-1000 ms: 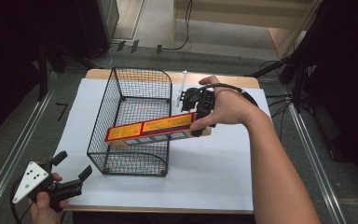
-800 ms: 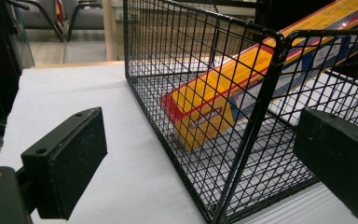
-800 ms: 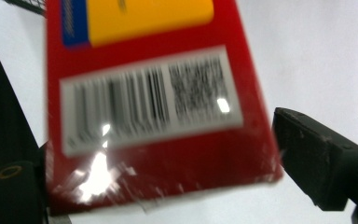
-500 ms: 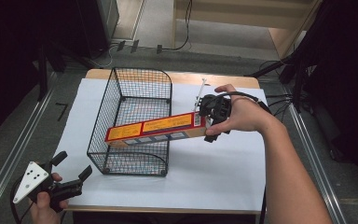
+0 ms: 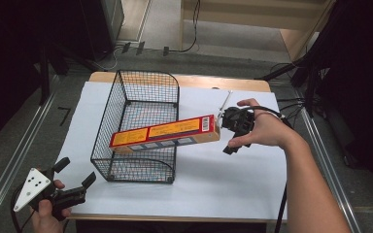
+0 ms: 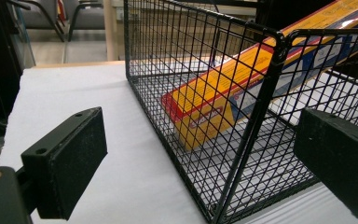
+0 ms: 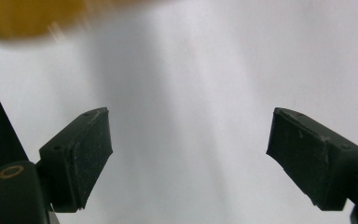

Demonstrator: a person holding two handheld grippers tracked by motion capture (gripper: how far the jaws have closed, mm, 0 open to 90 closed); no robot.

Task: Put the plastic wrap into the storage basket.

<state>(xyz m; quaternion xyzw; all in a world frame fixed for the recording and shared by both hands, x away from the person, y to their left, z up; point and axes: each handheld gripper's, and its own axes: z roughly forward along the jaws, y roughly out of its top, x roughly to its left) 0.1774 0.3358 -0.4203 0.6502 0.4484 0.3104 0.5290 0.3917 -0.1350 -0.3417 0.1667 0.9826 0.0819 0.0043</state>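
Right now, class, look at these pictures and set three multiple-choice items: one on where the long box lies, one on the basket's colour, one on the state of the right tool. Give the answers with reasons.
1. Where is the long red and yellow box?
A. Flat on the table beside the basket
B. One end down inside the wire basket, the other end propped over its side and sticking out
C. Held between the left tool's jaws

2. What colour is the wire basket?
A. Black
B. White
C. Blue

3. How is the right tool?
A. Shut on the box
B. Shut on nothing
C. Open, holding nothing

Answers:
1 B, the left gripper view shows its low end inside the mesh.
2 A, its wires are black against the white table cover.
3 C, its jaws stand wide apart over bare cover.
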